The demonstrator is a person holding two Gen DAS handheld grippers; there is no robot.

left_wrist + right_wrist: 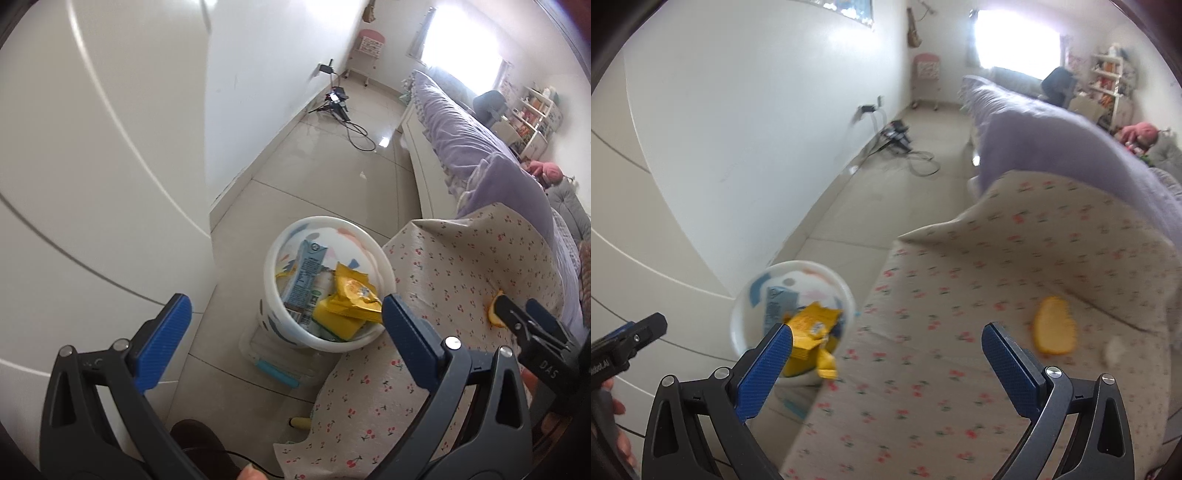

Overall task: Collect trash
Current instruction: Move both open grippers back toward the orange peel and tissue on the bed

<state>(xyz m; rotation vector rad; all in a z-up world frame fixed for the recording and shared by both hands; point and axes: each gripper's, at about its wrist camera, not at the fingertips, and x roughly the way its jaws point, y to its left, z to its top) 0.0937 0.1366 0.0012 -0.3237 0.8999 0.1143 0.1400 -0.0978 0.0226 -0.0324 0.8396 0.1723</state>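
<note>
the white bin stands on the tiled floor, just beside the edge of the cherry-print cloth that covers the bed. inside the bin: a light blue carton leaning against the inner wall, a yellow wrapper crumpled on top, and a flat yellow packet under it. the contents fill the bin to near its rim.

a clear container with a blue clip lies on the floor, touching the base of the bin.

left gripper: jaws spread wide, nothing between them; it hangs over the near side of the bin.

right gripper: jaws at full spread, nothing between the pads. the left pad overlaps the yellow wrapper in the right wrist view; contact cannot be told.

remaining trash: an orange peel lies on the cloth, well in from the edge that faces the bin. a small pale scrap lies just beside it; blurred, kind cannot be told.
</note>
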